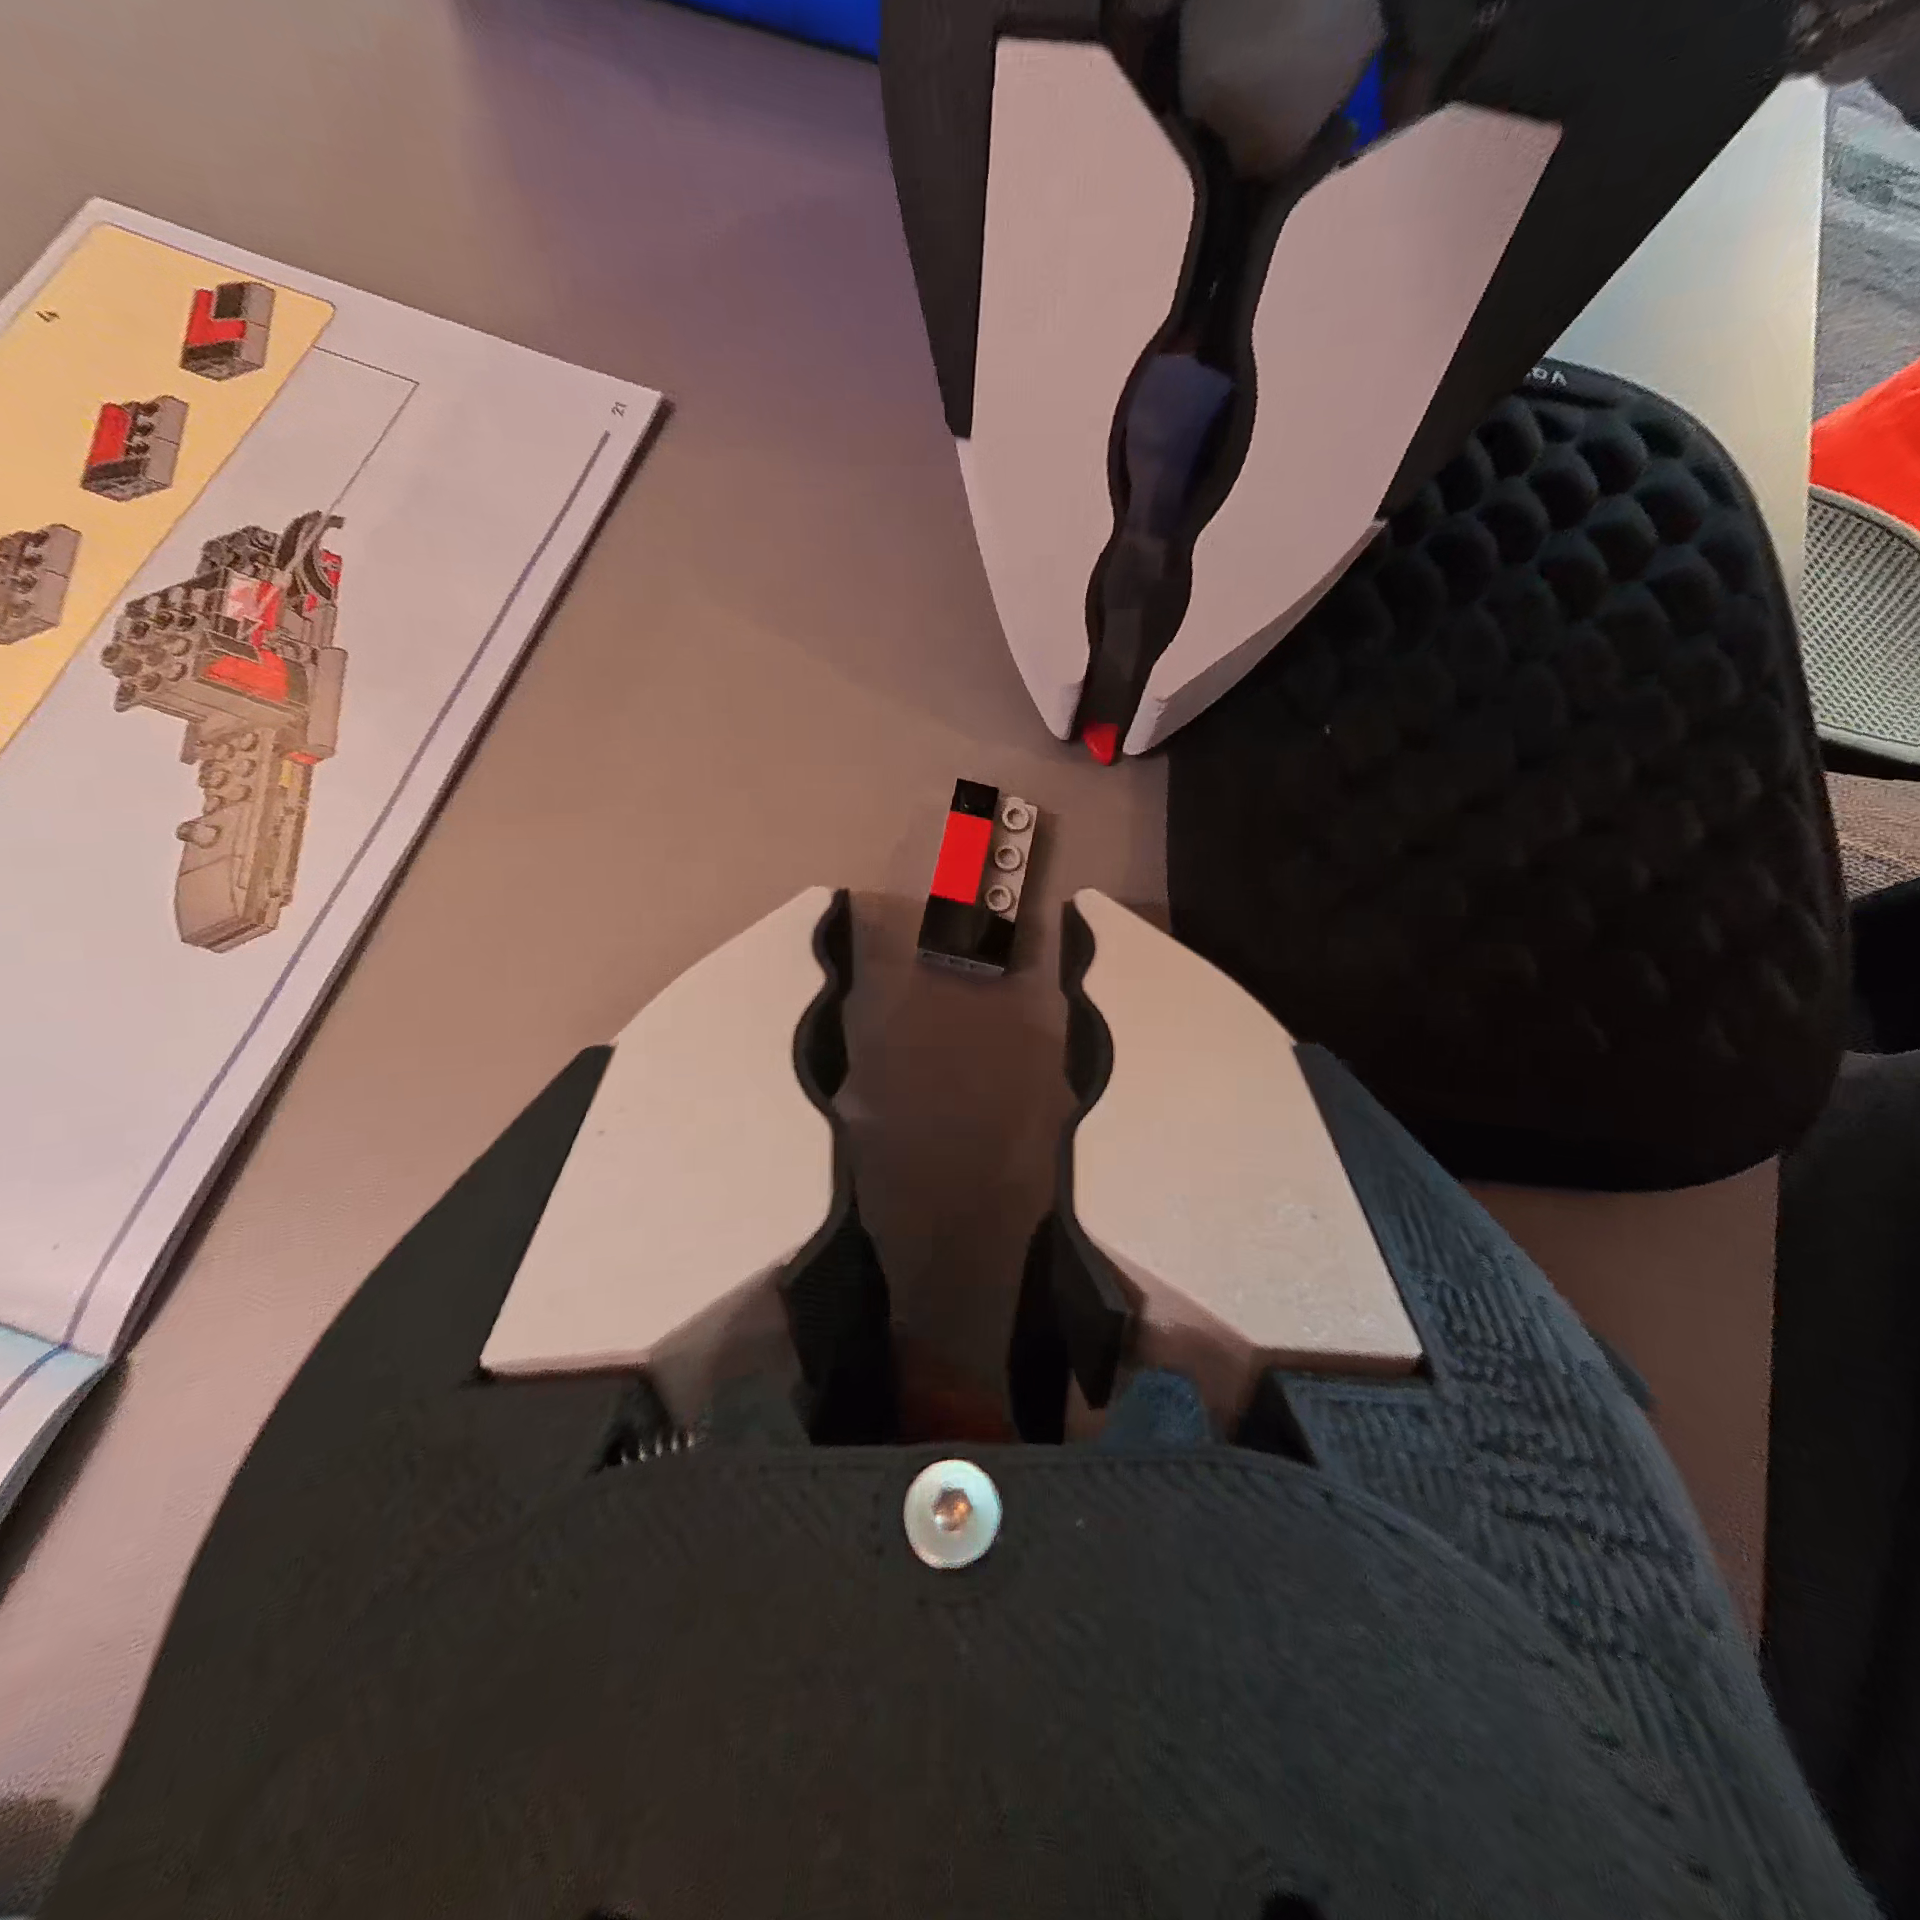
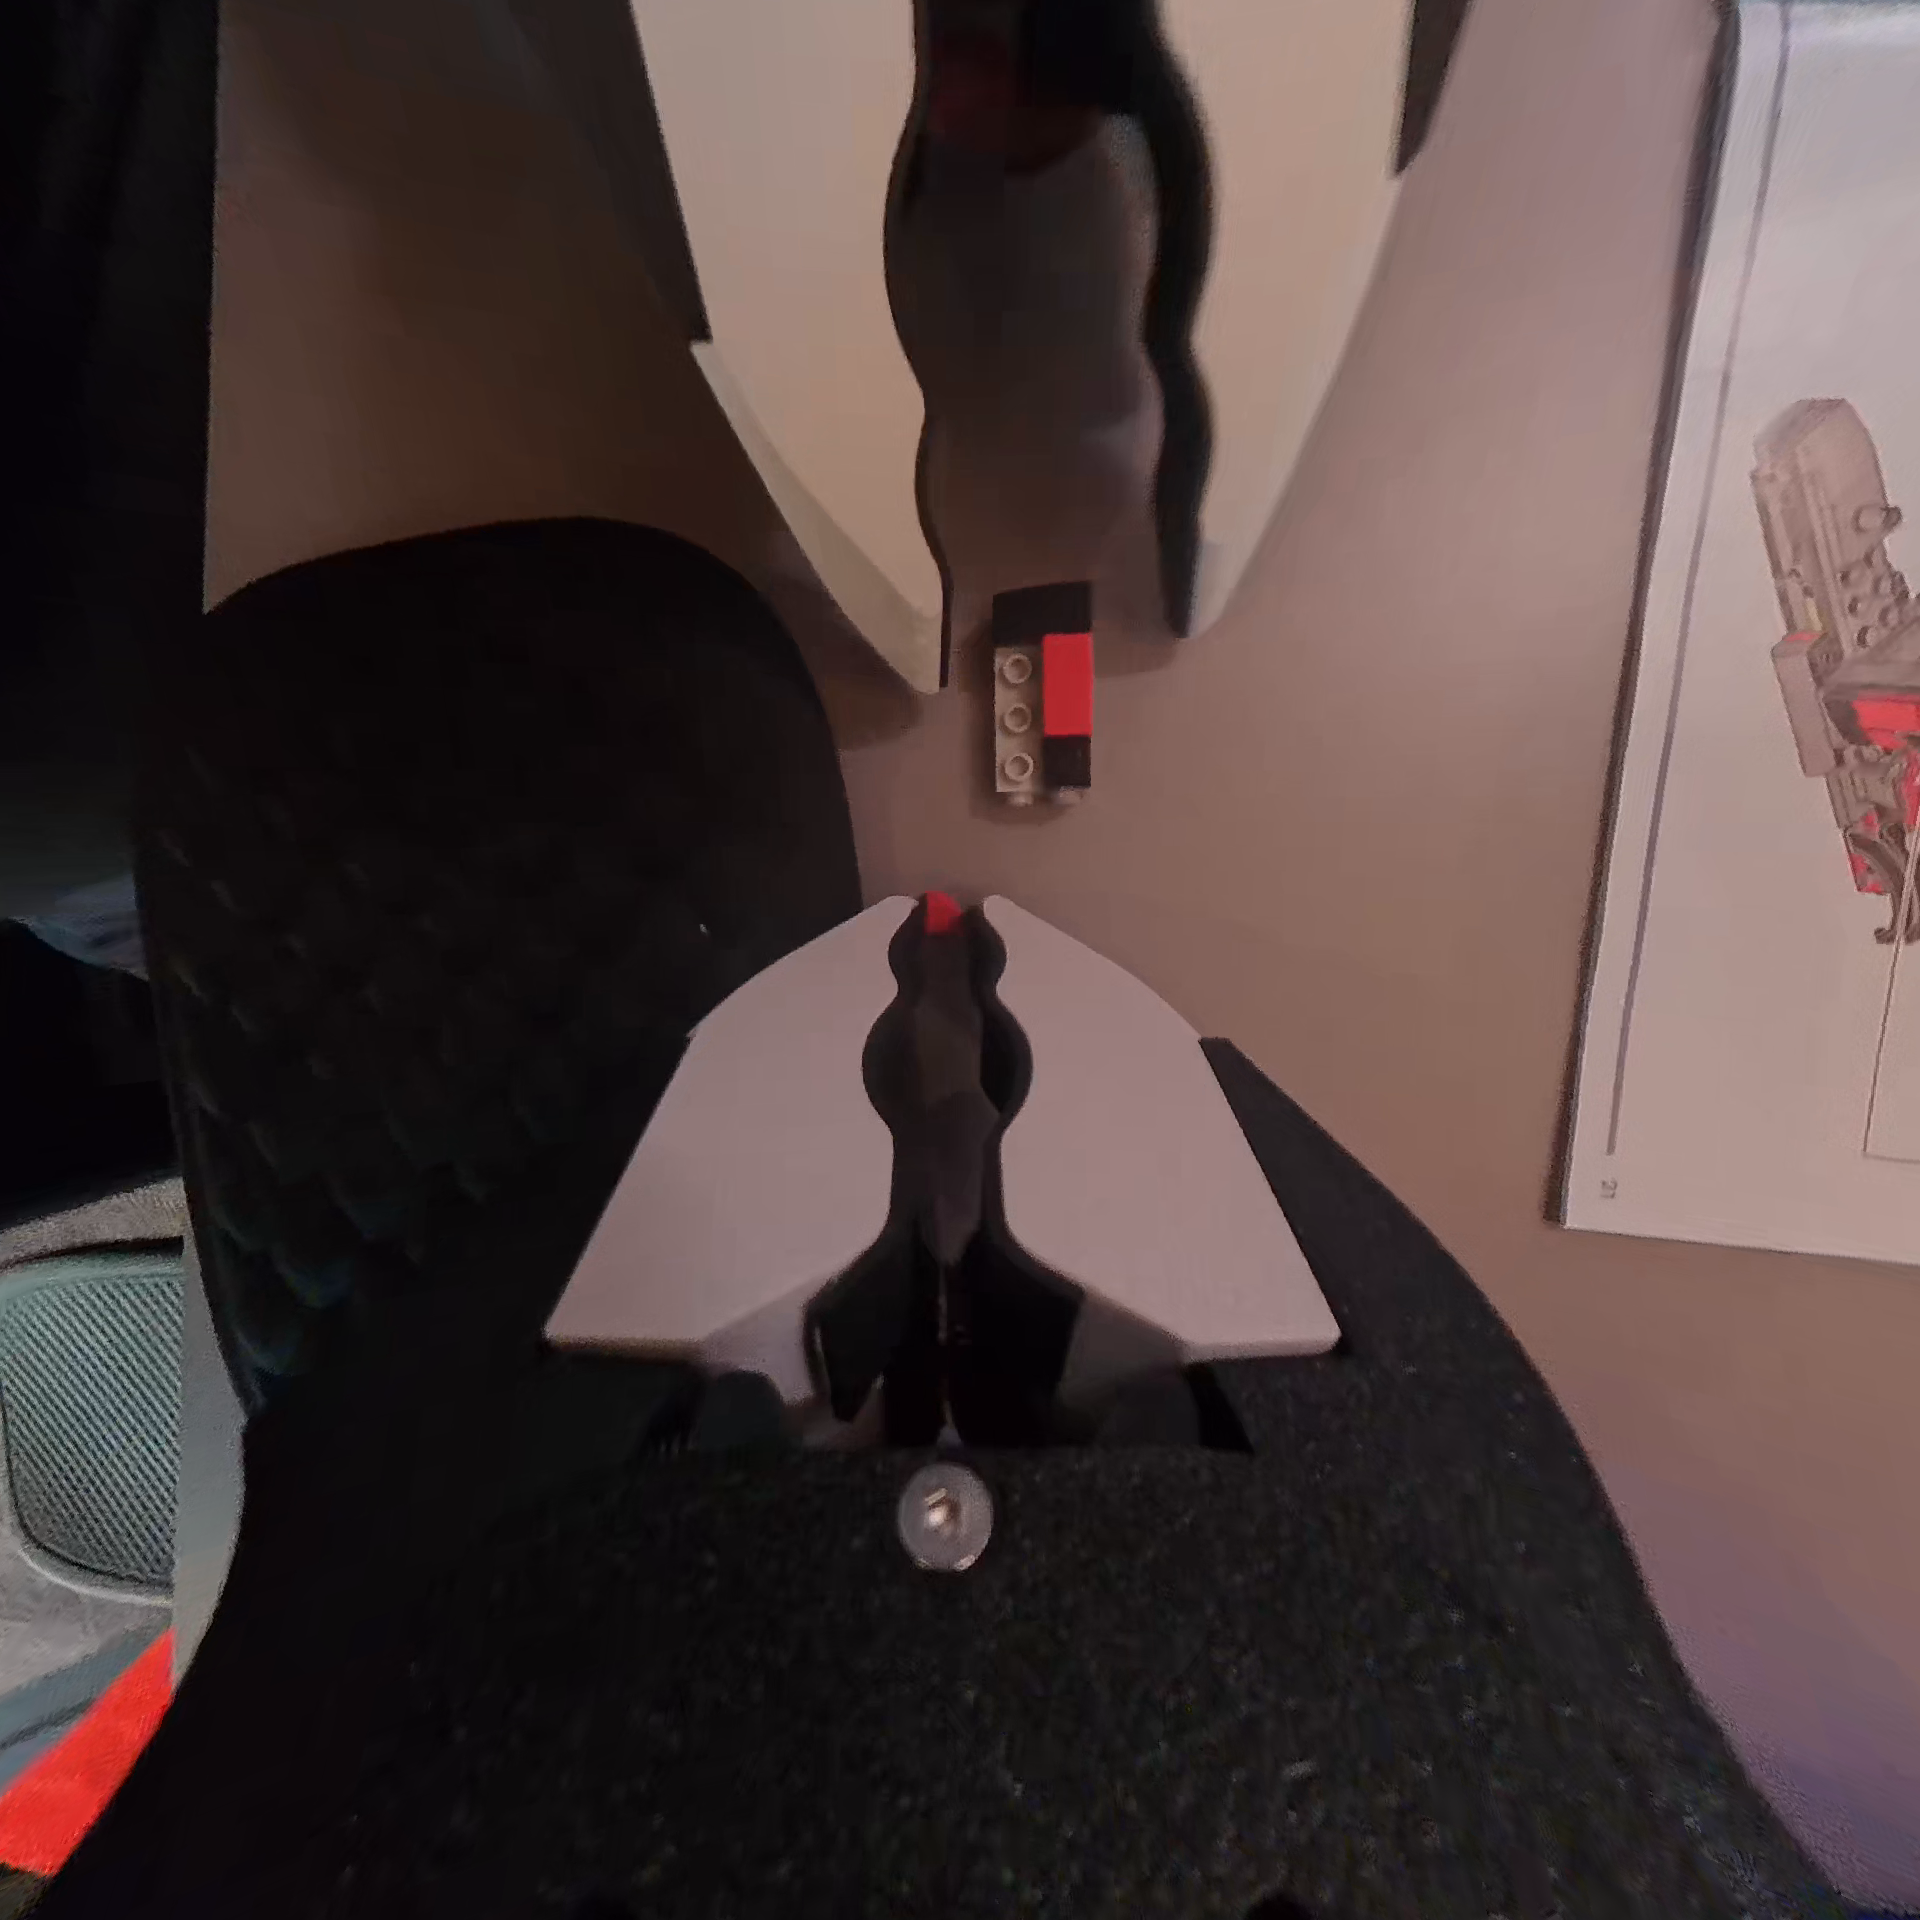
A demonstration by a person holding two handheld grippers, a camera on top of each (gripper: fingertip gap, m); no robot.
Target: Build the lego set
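Observation:
A small lego assembly (image 1: 977, 878) lies on the brown table: a black base, a red tile on top and a grey row of three studs beside it. It also shows in the right wrist view (image 2: 1042, 691). My left gripper (image 1: 951, 909) is open, its fingertips either side of the assembly's near end, not touching it. My right gripper (image 2: 943, 906) is shut on a small red piece (image 2: 942, 912), just short of the assembly's other end. In the left wrist view the right gripper (image 1: 1103, 740) points toward me with the red piece (image 1: 1101, 742) at its tips.
An open instruction booklet (image 1: 312, 727) lies left of the assembly, also in the right wrist view (image 2: 1766, 727). A black textured cushion (image 1: 1507, 779) sits right of the work spot, close to the right gripper. A grey mesh object (image 2: 83, 1403) and something orange-red (image 1: 1870, 436) lie beyond it. There is about 5 cm between the tips of the two grippers.

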